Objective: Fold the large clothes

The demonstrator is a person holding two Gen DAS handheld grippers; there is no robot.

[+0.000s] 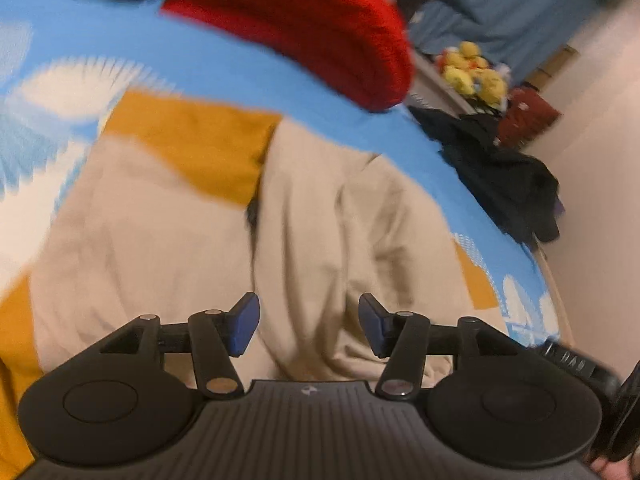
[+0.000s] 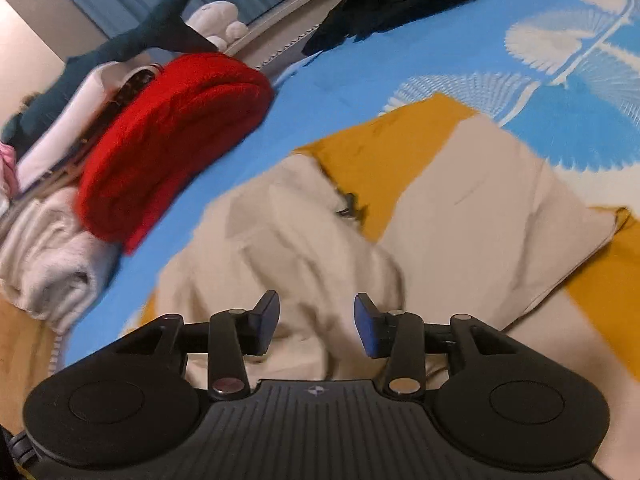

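Hovering over the beige garment [image 1: 328, 216] on the bed [image 1: 224, 68], left gripper [image 1: 309, 326] and right gripper [image 2: 316, 326] gape half-open, holding nothing.

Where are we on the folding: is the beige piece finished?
Done: a red garment and white items sit folded at the bed's edge. In hand: nothing; the left gripper and right gripper are open above the beige garment, which looks partly folded, still rumpled. Left: the dark pile.

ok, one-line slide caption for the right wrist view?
Right gripper, jaws open, above beige garment on blue bedspread, beside red knit.
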